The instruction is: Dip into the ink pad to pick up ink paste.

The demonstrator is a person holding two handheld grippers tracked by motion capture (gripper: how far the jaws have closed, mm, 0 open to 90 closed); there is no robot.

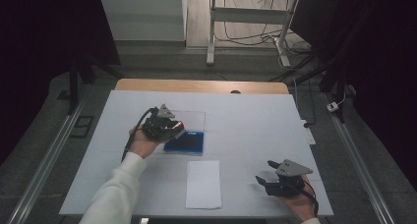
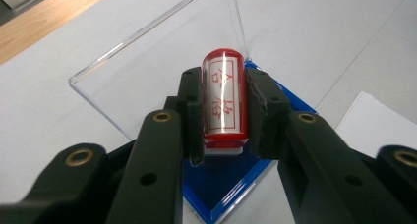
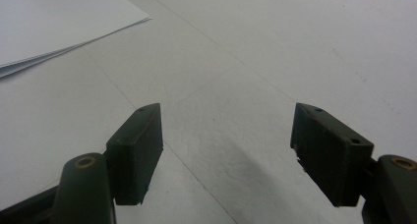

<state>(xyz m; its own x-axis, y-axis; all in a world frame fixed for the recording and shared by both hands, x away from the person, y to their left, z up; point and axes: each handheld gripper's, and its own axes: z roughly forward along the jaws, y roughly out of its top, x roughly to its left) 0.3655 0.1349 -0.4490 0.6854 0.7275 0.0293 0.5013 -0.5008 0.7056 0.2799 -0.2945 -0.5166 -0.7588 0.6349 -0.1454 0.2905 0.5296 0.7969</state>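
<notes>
A red-and-white cylindrical stamp (image 2: pixel 224 98) with red characters on its side is clamped between the jaws of my left gripper (image 2: pixel 223 111). It hangs just above a blue ink pad (image 2: pixel 231 177), whose clear lid (image 2: pixel 162 62) stands open behind it. From above, the left gripper (image 1: pixel 173 127) sits at the pad's (image 1: pixel 187 142) upper left corner, the stamp's red tip (image 1: pixel 181 124) just showing. My right gripper (image 1: pixel 262 177) rests near the table's front right, and its jaws (image 3: pixel 226 150) stand wide apart over bare white table.
A small stack of white paper (image 1: pixel 203 183) lies at the front centre, its corner (image 3: pixel 59 27) to the upper left in the right gripper view. The white table cover (image 1: pixel 246 121) ends at a wooden strip (image 1: pixel 201 85) at the back.
</notes>
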